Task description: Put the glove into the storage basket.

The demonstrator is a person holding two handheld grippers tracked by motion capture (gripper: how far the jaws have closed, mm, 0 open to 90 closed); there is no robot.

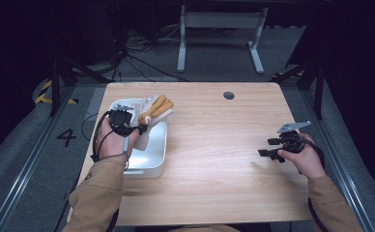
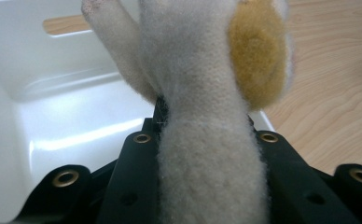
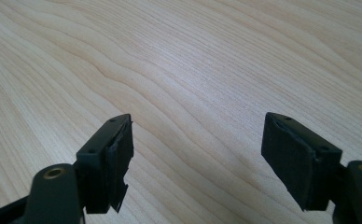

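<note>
**A:** Since you can't see it, what sits nearest on the desk (image 1: 214, 159)?

**B:** At the near right, the right tool (image 1: 268, 147) hovers low over bare wood with its black jaws wide apart and nothing between them. At the near left, the left tool (image 1: 136, 126) is clamped on a plush toy (image 1: 154, 110).

**A:** Where is the toy exactly?

**B:** Over a white tray (image 1: 152, 162) at the desk's left side, held above its floor. The left tool's own camera shows the jaws squeezing a narrow cream part of the toy (image 2: 212, 172), with the fuzz bulging a little around them.

**A:** How would it handle?

**B:** Probably light and soft, with no risk of breaking. It should give under pressure and not slip, thanks to the fuzzy cloth. That slim part looks like the best place to hold. Farther off, tan and cream limbs fan out loosely and would likely flop.
</note>
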